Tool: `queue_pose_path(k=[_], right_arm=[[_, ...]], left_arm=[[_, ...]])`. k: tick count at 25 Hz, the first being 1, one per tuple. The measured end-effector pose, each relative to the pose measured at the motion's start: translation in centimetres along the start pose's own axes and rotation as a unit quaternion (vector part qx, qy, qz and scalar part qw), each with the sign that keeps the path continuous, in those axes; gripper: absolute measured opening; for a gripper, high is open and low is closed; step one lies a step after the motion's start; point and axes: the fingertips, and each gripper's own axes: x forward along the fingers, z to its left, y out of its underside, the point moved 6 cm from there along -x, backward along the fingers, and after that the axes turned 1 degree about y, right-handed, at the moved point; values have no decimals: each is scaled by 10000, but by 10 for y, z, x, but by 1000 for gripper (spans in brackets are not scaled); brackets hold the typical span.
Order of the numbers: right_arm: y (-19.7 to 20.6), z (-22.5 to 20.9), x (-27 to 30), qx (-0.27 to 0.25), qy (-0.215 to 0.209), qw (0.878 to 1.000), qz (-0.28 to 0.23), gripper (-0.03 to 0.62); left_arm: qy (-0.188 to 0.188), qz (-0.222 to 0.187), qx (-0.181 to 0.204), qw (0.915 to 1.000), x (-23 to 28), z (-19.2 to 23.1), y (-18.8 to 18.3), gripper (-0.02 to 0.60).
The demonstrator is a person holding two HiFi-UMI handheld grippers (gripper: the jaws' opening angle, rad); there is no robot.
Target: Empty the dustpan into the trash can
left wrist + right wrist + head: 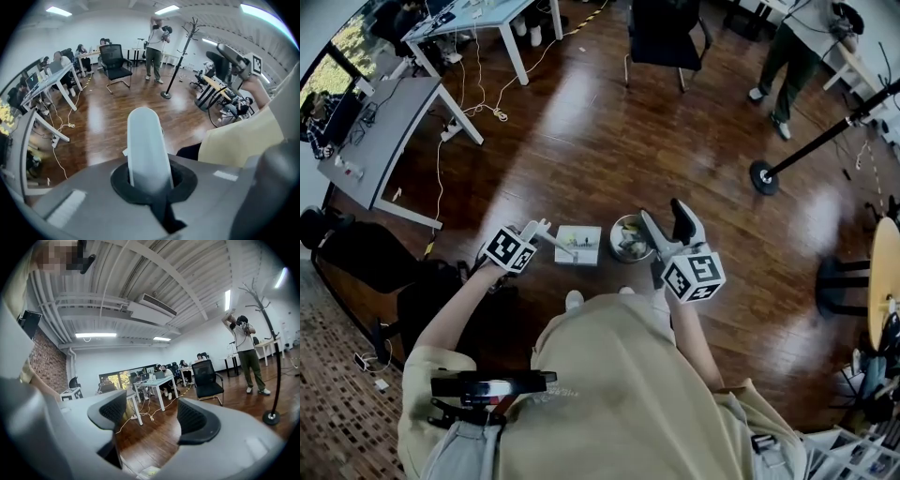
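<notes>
In the head view a white dustpan (578, 246) with a few scraps on it hangs just left of a small round trash can (630, 238) that holds crumpled waste. My left gripper (539, 230) is shut on the dustpan handle (145, 145), a pale rounded bar that stands up between the closed jaws of my left gripper (147, 183) in the left gripper view. My right gripper (664, 216) hovers over the can's right side. Its pads (197, 420) stand apart with only floor between them, so my right gripper (154, 416) is open.
My feet (574, 300) stand on the dark wooden floor just behind the can. A black office chair (666, 37) and white desks (403, 131) with trailing cables lie farther off. A coat stand's base (763, 176) sits to the right, and a standing person (792, 56) is beyond it.
</notes>
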Motion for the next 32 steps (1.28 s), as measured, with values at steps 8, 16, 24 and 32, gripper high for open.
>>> queue_pose_path(k=[8, 16, 24, 32], right_arm=[[2, 9, 3, 39, -39, 10000, -43, 325], [3, 4, -1, 74, -26, 10000, -49, 324], [7, 2, -12, 118, 146, 9998, -76, 321], [10, -13, -35, 258, 529, 9981, -174, 310]], left_arm=[[-2, 126, 824, 9965, -105, -2, -18, 1], [107, 713, 2701, 9601, -190, -25, -55, 1], [489, 847, 4254, 8997, -207, -28, -73, 1], [897, 649, 4407, 8908, -186, -42, -103, 0]])
